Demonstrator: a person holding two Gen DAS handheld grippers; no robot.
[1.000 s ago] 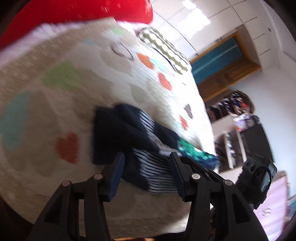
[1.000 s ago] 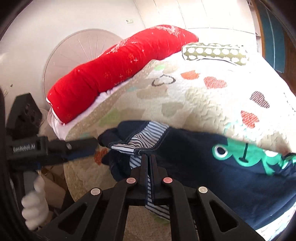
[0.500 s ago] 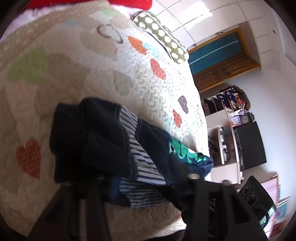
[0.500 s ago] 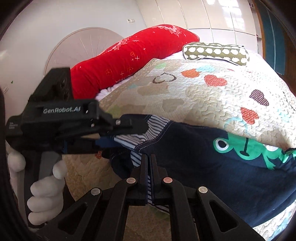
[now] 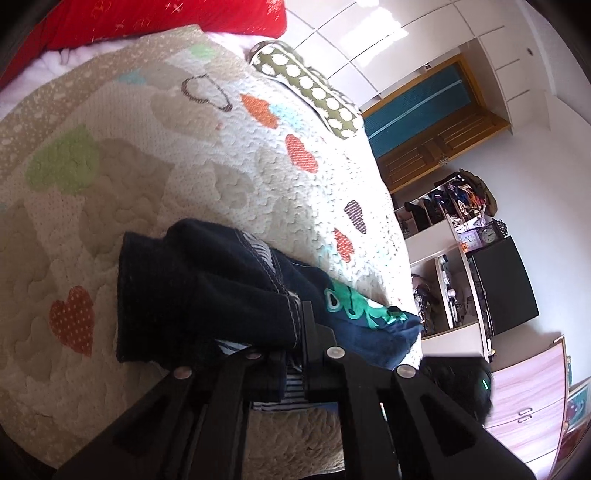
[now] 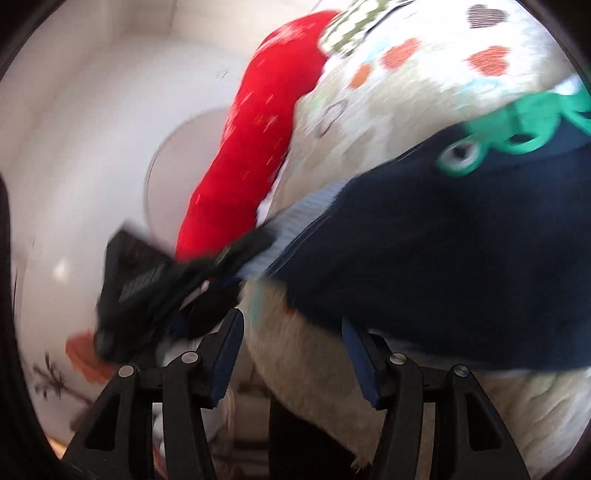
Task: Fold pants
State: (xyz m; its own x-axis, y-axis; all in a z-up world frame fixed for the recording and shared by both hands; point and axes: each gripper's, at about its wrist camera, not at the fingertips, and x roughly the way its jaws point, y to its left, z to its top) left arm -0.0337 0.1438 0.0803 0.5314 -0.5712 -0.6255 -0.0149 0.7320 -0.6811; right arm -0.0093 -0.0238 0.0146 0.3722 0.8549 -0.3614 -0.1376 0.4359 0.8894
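The navy pants with a striped lining and a green frog print lie on the quilted bed near its edge. My left gripper is shut on the pants' striped waist end, with dark cloth bunched over its fingers. In the right wrist view the pants stretch across the bed edge, blurred. My right gripper is open and empty just below the pants' near edge. The left gripper shows there too, holding the striped end.
The quilt with hearts covers the bed. A red bolster and a green spotted pillow lie at the far end. Shelves, a dark screen and a wooden door stand right of the bed.
My left gripper closed on the pants' waist end. My right gripper let go of the striped part, opened and swung away fast; its view is blurred.
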